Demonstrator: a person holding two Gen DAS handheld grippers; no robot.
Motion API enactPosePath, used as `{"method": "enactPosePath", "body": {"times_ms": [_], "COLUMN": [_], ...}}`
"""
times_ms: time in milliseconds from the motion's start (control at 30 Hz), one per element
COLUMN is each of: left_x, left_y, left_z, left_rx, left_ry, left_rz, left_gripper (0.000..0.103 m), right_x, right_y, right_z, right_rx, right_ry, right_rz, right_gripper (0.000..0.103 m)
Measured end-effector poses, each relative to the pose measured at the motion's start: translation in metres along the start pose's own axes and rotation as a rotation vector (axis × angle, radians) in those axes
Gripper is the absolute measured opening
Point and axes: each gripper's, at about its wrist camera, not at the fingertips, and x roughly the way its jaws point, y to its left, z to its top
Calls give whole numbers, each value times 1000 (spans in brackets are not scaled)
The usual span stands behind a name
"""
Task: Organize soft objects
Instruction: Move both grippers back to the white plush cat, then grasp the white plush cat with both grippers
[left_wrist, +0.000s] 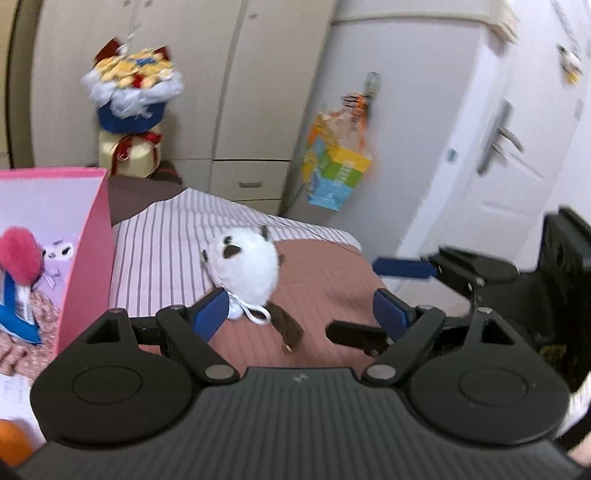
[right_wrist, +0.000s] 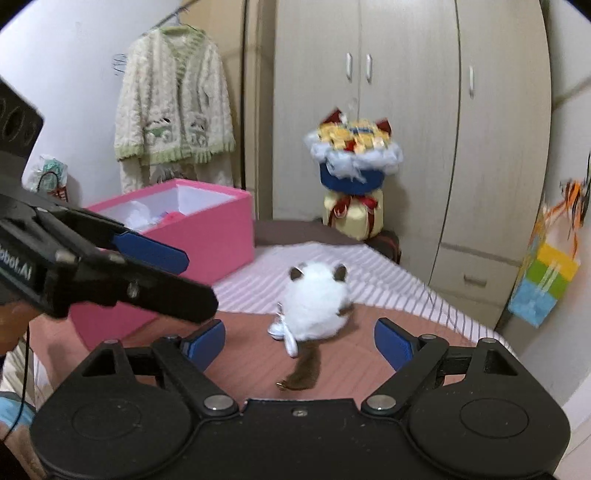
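Note:
A white fluffy plush toy (left_wrist: 243, 266) with dark ears and a brown tail (left_wrist: 284, 326) lies on the bed. In the right wrist view the plush toy (right_wrist: 314, 302) sits just ahead of my right gripper (right_wrist: 300, 343), which is open with nothing between its blue pads. My left gripper (left_wrist: 301, 314) is open too, and the toy lies just beyond its left pad (left_wrist: 208, 314). An open pink box (right_wrist: 207, 236) stands on the bed left of the toy. Inside the pink box (left_wrist: 85, 240) are a pink fluffy item (left_wrist: 20, 254) and a blue one (left_wrist: 14, 306).
The bed has a striped sheet (right_wrist: 332, 266) and a reddish cover (left_wrist: 325, 280). A toy bouquet (right_wrist: 354, 155) stands behind it against the wardrobe (right_wrist: 406, 92). A cardigan (right_wrist: 173, 110) hangs at the left, a colourful bag (left_wrist: 332, 166) at the right, by a door (left_wrist: 498, 166).

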Motion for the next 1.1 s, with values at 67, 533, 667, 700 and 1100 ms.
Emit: {"method": "enactPosePath", "body": {"times_ms": [67,533,667,700,1100], "left_x": [16,96,107,108,120], "left_y": [6,23,33,35,41], "left_z": [3,16,17,16,11], "left_rx": [-38,-144,-193,-203,-246], "left_ry": [-5,42,76,83,101], "left_rz": [17,176,164,159,157], "left_gripper": [84,81,76,75,56], "right_x": [14,106,120,122,139], "right_y": [-15,-48,-48,-48,-45], "right_z": [-1,-3,2,3,-3], "right_rx": [26,128,97,91,109], "right_ry": [22,142,144,142,149], "right_rz": [33,164,198,203,196], "right_gripper": [91,90,90,90,70]}}
